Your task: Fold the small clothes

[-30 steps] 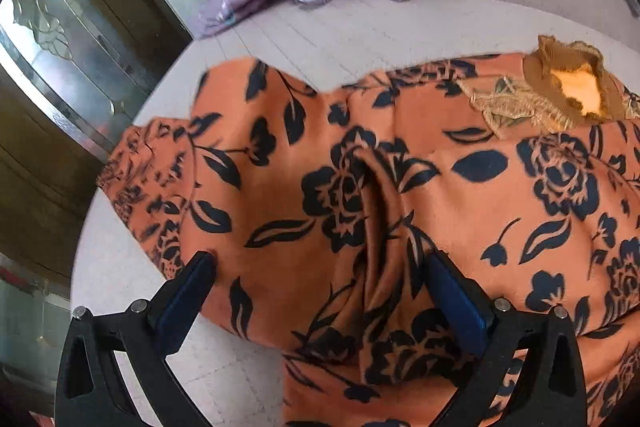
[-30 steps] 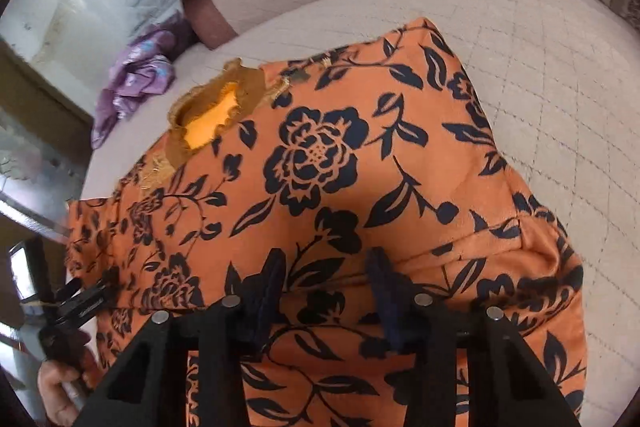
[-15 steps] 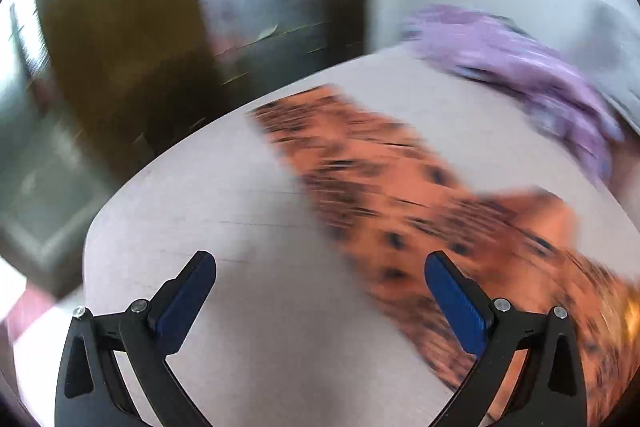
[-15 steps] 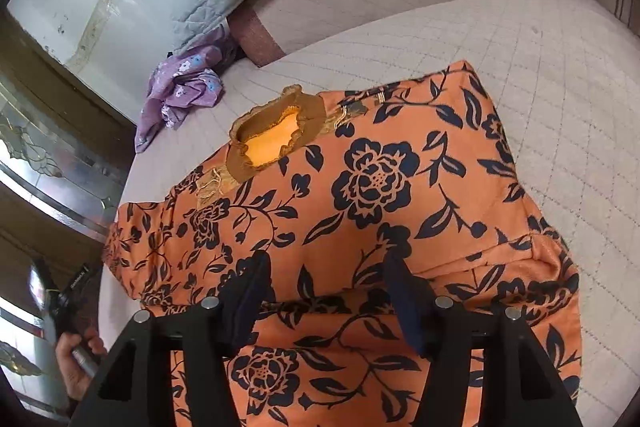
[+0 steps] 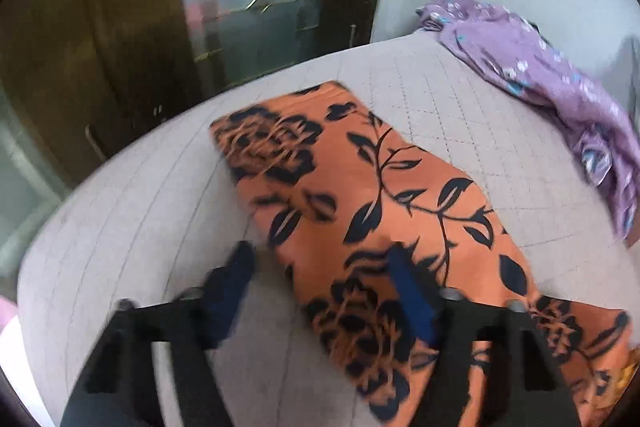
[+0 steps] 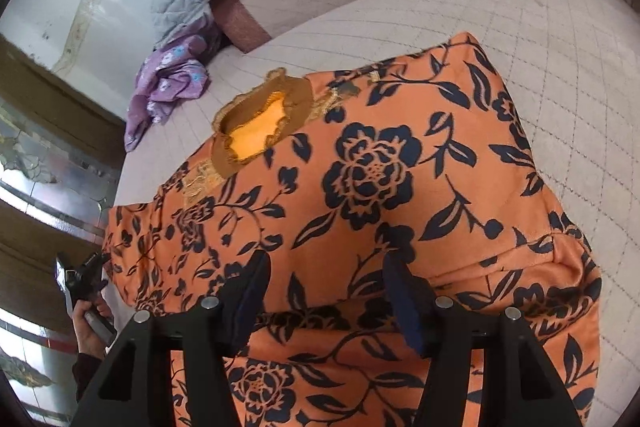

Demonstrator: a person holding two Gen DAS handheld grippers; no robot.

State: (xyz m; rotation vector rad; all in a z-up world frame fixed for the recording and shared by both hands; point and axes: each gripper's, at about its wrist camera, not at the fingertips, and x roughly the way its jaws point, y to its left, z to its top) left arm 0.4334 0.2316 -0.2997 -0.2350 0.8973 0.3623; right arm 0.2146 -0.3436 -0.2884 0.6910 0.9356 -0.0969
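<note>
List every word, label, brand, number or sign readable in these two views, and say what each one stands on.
None: no readable text in either view.
The orange floral garment carries only a flower and leaf print; no tag shows at its collar.
The purple garment carries only small flowers.
The quilted bed cover carries only stitching.

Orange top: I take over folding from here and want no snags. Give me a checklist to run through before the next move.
1. Orange top lies flat on the bed: ok.
2. Sleeve laid out straight: ok.
3. Left gripper astride the sleeve's edge, jaws just closing: ok.
4. Sleeve pinched: cannot tell.
5. Right gripper open, holding nothing: ok.
6. Purple garment apart from the top: ok.
</note>
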